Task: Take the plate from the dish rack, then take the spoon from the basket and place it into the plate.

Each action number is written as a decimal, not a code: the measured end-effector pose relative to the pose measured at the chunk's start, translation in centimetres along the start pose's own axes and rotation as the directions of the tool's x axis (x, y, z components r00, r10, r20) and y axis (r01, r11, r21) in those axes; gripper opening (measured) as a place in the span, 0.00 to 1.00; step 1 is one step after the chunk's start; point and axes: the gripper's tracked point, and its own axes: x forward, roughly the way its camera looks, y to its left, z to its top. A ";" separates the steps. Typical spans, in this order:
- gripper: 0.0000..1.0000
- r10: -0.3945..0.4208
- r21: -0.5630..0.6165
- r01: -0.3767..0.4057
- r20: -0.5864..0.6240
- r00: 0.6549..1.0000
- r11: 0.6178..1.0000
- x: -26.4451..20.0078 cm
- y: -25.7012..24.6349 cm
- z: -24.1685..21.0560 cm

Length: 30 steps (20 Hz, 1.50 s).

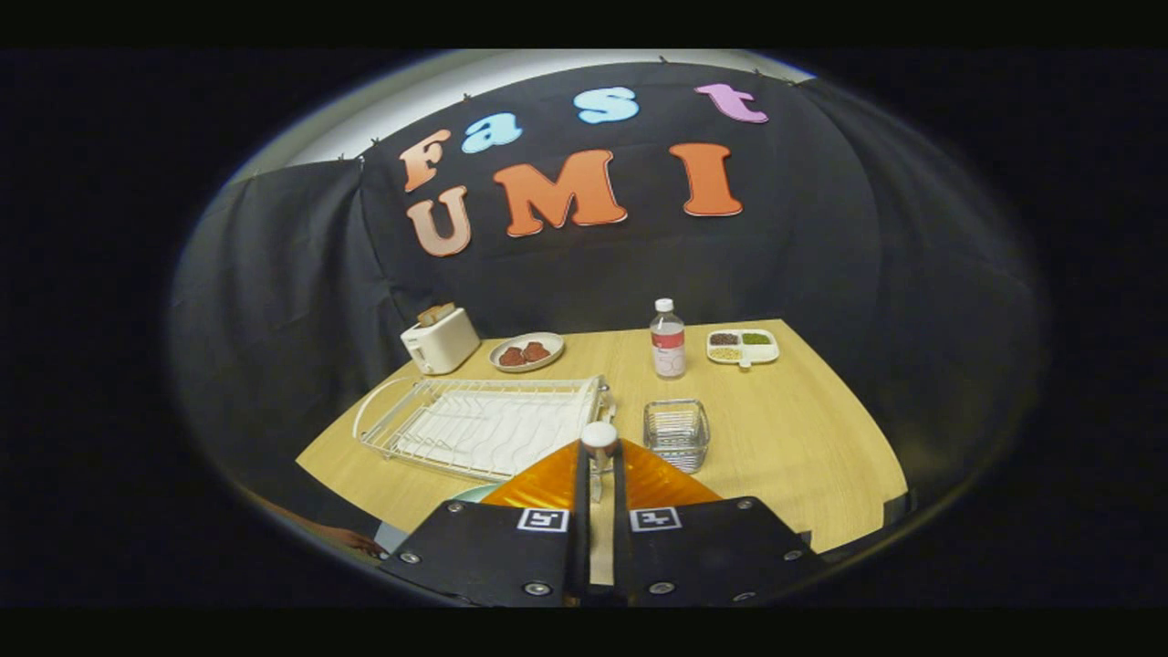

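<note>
Two fingers (pixel 580 493) of the gripper (pixel 599 484) stand nearly together, pinching the spoon (pixel 599 436): its pale rounded end sticks up just past the fingertips, with the thin shaft running down between them. The rack (pixel 484 424) lies empty on the left, and the basket (pixel 676 432) sits empty just right of the fingertips, so both pickups look done. By my reading the step in hand is the last one, carrying the spoon to the plate.

A pale green rim (pixel 474 494) peeks out near the left finger, close under the gripper; that is probably the plate, though most of it is hidden. An orange sheet-like thing (pixel 538 488) spreads behind the fingers on both sides; I cannot tell what it is.

Next, the move calls for tipping the gripper down over the plate, lowering the spoon until it is close to the surface, then spreading the fingers so it lies flat and does not bounce out.

Light wood covers the table (pixel 821 438). At its far side stand a toaster (pixel 441 339), a dish (pixel 526 351) with dark red pieces, a bottle (pixel 668 338) and a divided tray (pixel 743 347). Black cloth walls close in the booth, with a pale strip of room above them.
</note>
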 end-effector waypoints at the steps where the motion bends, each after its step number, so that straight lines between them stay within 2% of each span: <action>1: 0.10 0.021 -0.004 -0.021 -0.013 1.000 1.000 -0.1 0.6 -0.4; 9: 0.10 0.181 0.002 -0.182 -0.118 0.976 0.983 0.9 6.0 -3.6; 14: 0.10 0.235 -0.036 -0.245 -0.180 0.955 0.969 3.0 8.8 -6.3; 20: 0.10 0.256 -0.037 -0.270 -0.216 0.942 0.962 5.4 10.1 -8.5; 30: 0.12 0.246 -0.014 -0.253 -0.193 0.950 0.967 6.6 9.7 -10.2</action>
